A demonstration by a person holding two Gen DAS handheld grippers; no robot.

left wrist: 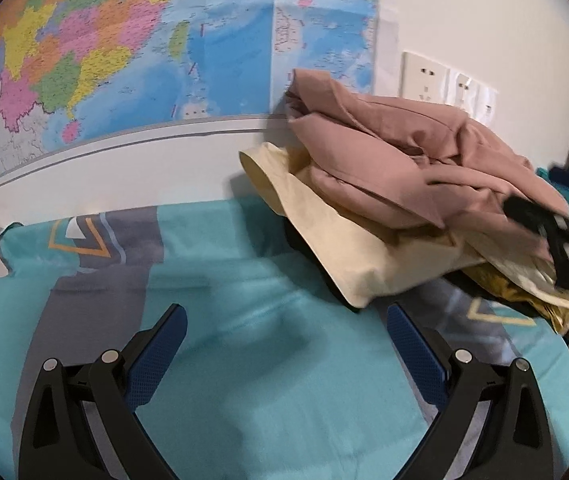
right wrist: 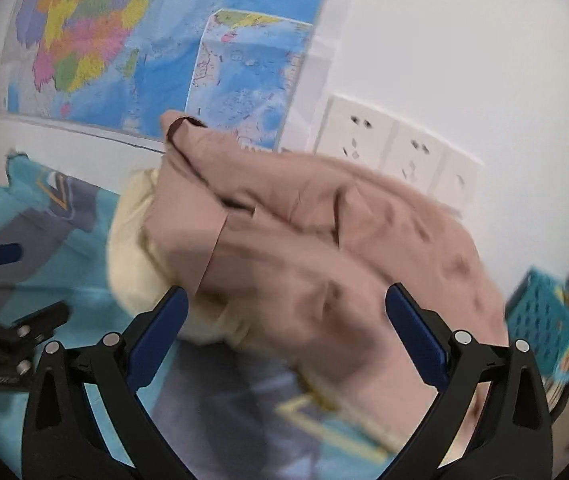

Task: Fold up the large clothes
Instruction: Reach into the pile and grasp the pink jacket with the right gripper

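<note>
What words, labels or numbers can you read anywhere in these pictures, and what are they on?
None can be read.
Wall map: its place names are too small and blurred.
Left gripper body: a faint marking, too blurred to make out.
Wall sockets, pink garment: no text visible.
</note>
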